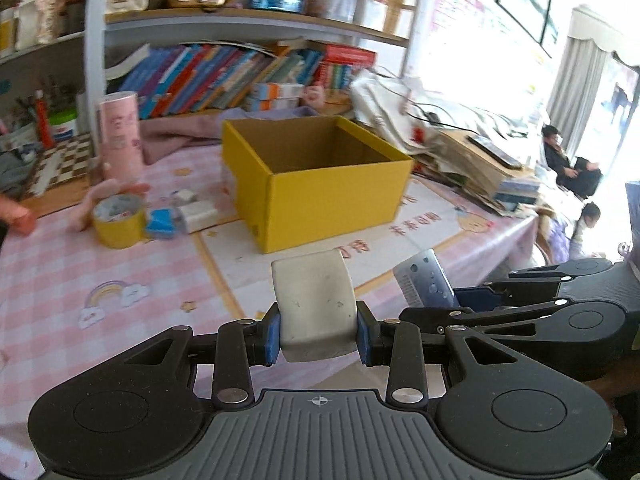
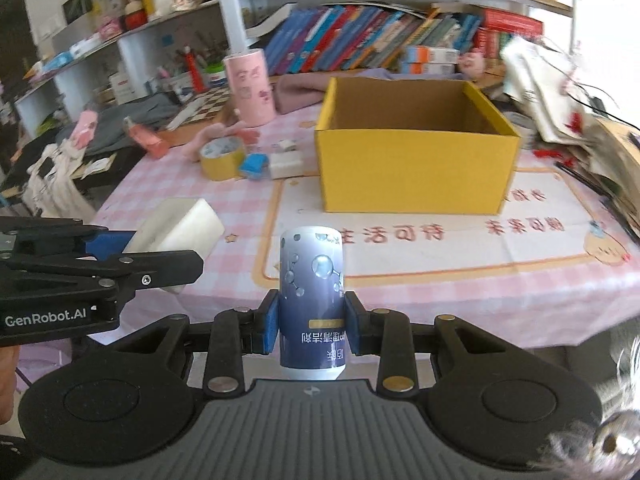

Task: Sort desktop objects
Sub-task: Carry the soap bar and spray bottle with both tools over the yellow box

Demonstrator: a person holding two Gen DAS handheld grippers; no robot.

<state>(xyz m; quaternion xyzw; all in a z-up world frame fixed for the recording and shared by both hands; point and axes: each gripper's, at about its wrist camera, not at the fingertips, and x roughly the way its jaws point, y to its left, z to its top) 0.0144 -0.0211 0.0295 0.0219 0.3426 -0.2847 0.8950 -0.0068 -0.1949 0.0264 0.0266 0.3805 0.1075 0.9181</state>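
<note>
My left gripper [image 1: 318,338] is shut on a white block [image 1: 314,304], held above the pink checked tablecloth; the block also shows in the right wrist view [image 2: 180,228]. My right gripper [image 2: 310,330] is shut on a blue-purple bottle [image 2: 311,288], which also shows in the left wrist view [image 1: 426,280]. An open, empty yellow cardboard box [image 1: 320,176] [image 2: 416,152] stands ahead of both grippers. A yellow tape roll [image 2: 222,158], a small blue item [image 2: 253,165] and a white eraser-like block [image 2: 285,163] lie left of the box.
A pink cylinder [image 2: 250,86] stands behind the tape roll. Shelves of books [image 2: 360,36] run along the back. A messy stack of papers and cardboard [image 1: 460,148] sits right of the box. A hand [image 1: 18,214] rests at the left table edge.
</note>
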